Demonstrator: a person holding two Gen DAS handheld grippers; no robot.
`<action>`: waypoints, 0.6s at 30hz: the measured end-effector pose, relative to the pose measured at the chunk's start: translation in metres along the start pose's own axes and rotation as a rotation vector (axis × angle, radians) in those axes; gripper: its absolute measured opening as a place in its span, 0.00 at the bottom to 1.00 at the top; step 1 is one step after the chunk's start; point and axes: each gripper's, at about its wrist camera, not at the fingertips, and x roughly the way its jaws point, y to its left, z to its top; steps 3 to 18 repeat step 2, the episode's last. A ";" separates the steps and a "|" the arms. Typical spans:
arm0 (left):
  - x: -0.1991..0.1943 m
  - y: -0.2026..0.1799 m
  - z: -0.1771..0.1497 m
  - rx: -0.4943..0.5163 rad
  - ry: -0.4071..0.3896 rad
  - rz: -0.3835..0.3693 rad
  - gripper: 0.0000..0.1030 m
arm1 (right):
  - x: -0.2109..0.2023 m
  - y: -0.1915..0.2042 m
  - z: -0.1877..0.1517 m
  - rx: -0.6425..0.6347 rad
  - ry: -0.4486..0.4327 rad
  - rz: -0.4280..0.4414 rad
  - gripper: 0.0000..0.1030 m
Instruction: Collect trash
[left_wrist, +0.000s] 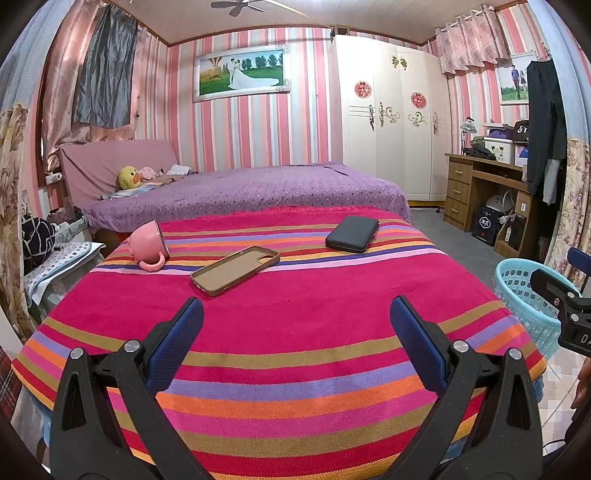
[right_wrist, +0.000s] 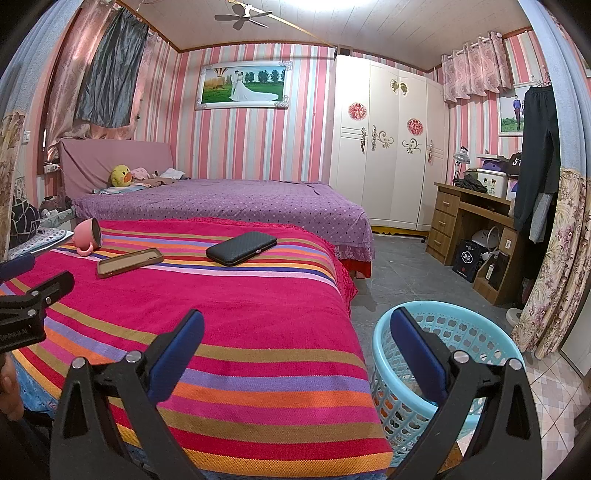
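My left gripper (left_wrist: 295, 306) is open and holds nothing, hovering over the near part of a table covered by a red striped cloth (left_wrist: 295, 332). My right gripper (right_wrist: 297, 317) is open too, over the table's right corner, with its right finger above a light blue mesh basket (right_wrist: 458, 328) on the floor. Orange and dark bits show through the basket's mesh near its bottom. At the far end of the cloth lie a tipped pink cup (left_wrist: 147, 245), a brown phone case (left_wrist: 234, 269) and a black wallet (left_wrist: 352, 233).
A purple bed (left_wrist: 240, 192) with a yellow duck toy (left_wrist: 128, 177) stands behind the table. A white wardrobe (right_wrist: 388, 147) and a wooden desk (right_wrist: 469, 225) line the right wall. Grey floor (right_wrist: 399, 273) lies between the bed and the desk. A floral curtain (right_wrist: 554, 266) hangs near the basket.
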 end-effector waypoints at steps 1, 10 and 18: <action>-0.001 0.000 0.000 -0.001 0.000 0.000 0.95 | 0.000 0.000 0.000 0.000 0.000 0.000 0.95; -0.001 -0.001 0.000 -0.002 0.000 -0.001 0.95 | 0.000 0.000 0.000 0.000 0.000 0.000 0.95; -0.001 -0.001 0.000 -0.002 0.000 -0.001 0.95 | 0.000 0.000 0.000 0.000 0.000 0.000 0.95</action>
